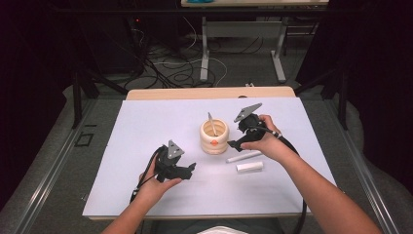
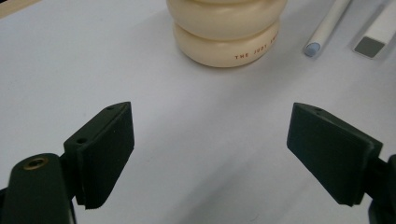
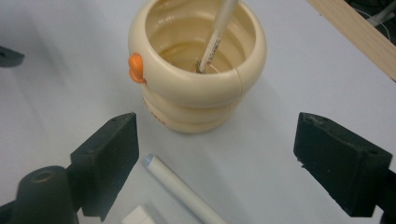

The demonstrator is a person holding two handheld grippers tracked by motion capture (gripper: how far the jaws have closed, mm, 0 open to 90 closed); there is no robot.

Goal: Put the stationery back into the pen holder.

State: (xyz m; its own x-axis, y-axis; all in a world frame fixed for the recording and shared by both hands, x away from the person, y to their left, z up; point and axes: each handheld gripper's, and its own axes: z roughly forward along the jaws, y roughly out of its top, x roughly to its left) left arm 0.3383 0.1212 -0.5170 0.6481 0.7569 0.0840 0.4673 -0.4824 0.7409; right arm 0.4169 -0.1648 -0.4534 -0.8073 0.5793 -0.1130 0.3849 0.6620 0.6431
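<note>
White table point(image 1: 146, 146): both tools, left point(image 1: 191, 168) and right point(image 1: 233, 144), gape empty beside cream pot point(image 1: 214, 139)

One cream holder point(image 1: 214, 137), two white pens point(image 1: 244, 157), one white eraser block point(image 1: 250, 166), two grippers point(image 1: 192, 168)

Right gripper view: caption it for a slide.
Open right gripper above a cream holder holding one pen, white pen lying below.

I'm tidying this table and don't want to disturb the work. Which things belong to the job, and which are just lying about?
Part of the job:
- cream holder
- pen standing in it
- white pen on the mat
- white block beside that pen
- right tongs, open by the holder

Lying about:
- floor cables
- far table's legs
</note>
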